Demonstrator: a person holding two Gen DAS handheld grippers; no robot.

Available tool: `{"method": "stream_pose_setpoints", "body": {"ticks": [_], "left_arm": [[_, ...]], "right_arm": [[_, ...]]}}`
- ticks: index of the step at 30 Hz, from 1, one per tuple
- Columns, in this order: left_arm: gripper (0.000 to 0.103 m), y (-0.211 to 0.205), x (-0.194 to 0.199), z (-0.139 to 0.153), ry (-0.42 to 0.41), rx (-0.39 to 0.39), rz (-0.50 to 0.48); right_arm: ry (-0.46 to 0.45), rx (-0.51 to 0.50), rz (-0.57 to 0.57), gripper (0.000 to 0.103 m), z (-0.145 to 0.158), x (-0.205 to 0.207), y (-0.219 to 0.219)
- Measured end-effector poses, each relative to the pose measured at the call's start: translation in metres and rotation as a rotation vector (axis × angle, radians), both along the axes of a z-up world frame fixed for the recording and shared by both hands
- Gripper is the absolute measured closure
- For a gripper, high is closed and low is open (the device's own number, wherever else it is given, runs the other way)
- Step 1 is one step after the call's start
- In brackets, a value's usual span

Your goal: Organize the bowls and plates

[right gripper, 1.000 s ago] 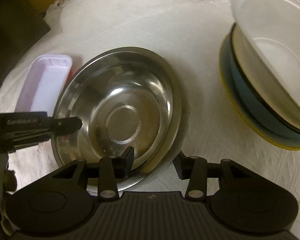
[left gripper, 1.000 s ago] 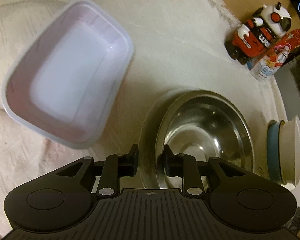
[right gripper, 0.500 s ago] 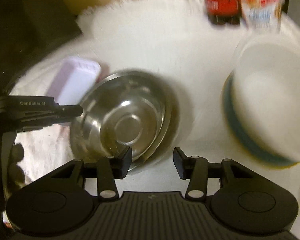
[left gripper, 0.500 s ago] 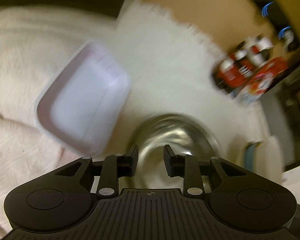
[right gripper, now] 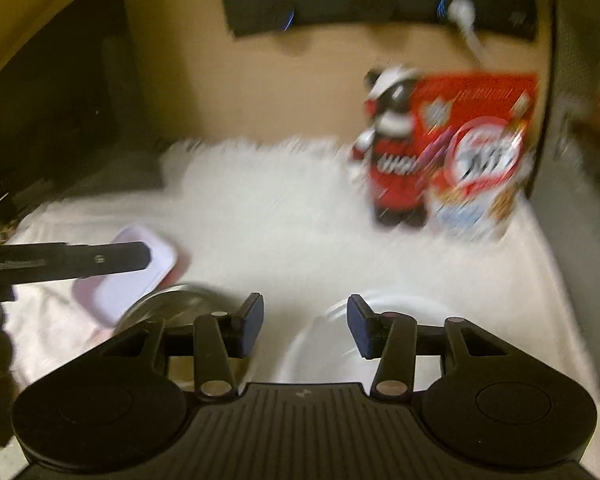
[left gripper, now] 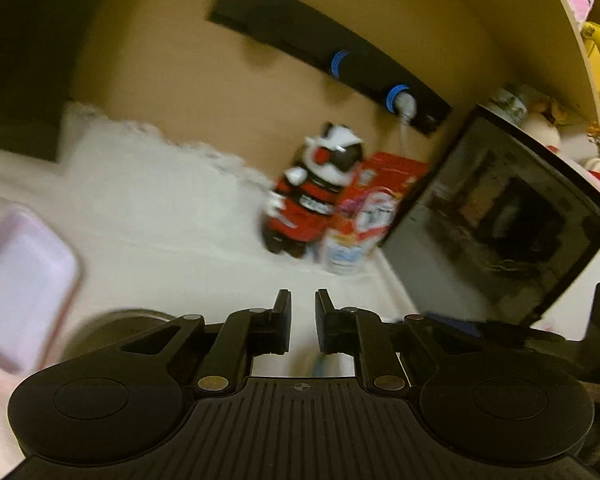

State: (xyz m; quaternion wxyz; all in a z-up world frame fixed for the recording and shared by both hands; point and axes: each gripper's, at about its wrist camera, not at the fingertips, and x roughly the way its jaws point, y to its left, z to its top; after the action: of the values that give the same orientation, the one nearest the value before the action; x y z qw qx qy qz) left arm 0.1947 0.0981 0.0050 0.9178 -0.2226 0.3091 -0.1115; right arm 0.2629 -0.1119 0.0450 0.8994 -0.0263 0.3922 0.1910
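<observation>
Both tools are up off the dishes, nothing carried. Left tool [left gripper: 302,320] is clenched empty, only a thin slit between its fingers and no dish in it. Right tool [right gripper: 305,325] has its jaws opening, nothing between them, just white cloth and bowl rim behind the gap.

Task items sit low in both views, blurred. The steel bowl [right gripper: 172,304] is on the white tablecloth [right gripper: 280,220] below the right tool's left finger, just beside the lilac rectangular tray [right gripper: 132,280]. The white bowl [right gripper: 324,344] lies under the right tool's right finger; whether it sits on other plates cannot be told here. In the left view the tray [left gripper: 20,280] is at the left edge and the steel bowl [left gripper: 116,324] peeks above the tool body.

Toy robot figure [left gripper: 316,196] and red cereal box [right gripper: 480,136] stand at the back, well apart.

Step, as judged: between placements, or the organizing is finished. If more stacking remains, the next move calls for tilting back down and lining open jaws over a rim.
</observation>
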Motion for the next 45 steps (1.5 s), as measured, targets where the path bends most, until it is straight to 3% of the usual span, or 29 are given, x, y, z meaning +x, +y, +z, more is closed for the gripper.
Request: {"method": "stream_pose_setpoints", "body": {"ticks": [4,8,10,13,14,18,25,30,36,39,42,45], "left_arm": [[0.089,-0.035,0.023,-0.007,0.083,0.043,-0.03],[0.089,-0.064,0.037,-0.014,0.106,0.015,-0.103],[0.089,-0.074,0.04,-0.016,0.097,0.025,-0.082],[0.086,-0.097,0.04,-0.009,0.065,0.22,-0.015],[0.086,-0.103,0.042,-0.007,0.07,0.251,-0.025],[0.086,-0.109,0.05,-0.002,0.107,0.236,-0.094],[0.086,-0.11,0.051,-0.019,0.24,0.247,-0.01],[0.086,-0.116,0.046,-0.034,0.311,0.297,-0.025],[0.084,-0.112,0.058,-0.051,0.349,0.371,-0.063],[0.081,-0.107,0.065,-0.058,0.388,0.362,-0.092],[0.067,-0.102,0.07,-0.063,0.407,0.37,-0.117],[0.069,-0.097,0.071,-0.066,0.429,0.338,-0.141]], "right_arm": [[-0.089,-0.039,-0.057,0.046,-0.003,0.005,-0.036],[-0.037,-0.039,-0.045,0.046,-0.015,0.019,-0.069],[-0.018,-0.048,-0.033,0.046,-0.022,0.023,-0.083],[0.019,-0.062,-0.005,0.046,-0.033,0.03,-0.098],[0.032,-0.056,-0.001,0.046,-0.036,0.032,-0.102],[0.086,-0.003,0.012,0.046,-0.049,0.04,-0.121],[0.09,0.026,0.089,0.046,-0.063,0.05,-0.133],[0.163,0.065,0.115,0.046,-0.073,0.058,-0.133],[0.163,0.019,0.148,0.046,-0.078,0.053,-0.119],[0.194,-0.023,0.129,0.046,-0.085,0.054,-0.111],[0.227,-0.055,0.123,0.046,-0.092,0.057,-0.105],[0.261,-0.068,0.073,0.046,-0.099,0.063,-0.103]]}}
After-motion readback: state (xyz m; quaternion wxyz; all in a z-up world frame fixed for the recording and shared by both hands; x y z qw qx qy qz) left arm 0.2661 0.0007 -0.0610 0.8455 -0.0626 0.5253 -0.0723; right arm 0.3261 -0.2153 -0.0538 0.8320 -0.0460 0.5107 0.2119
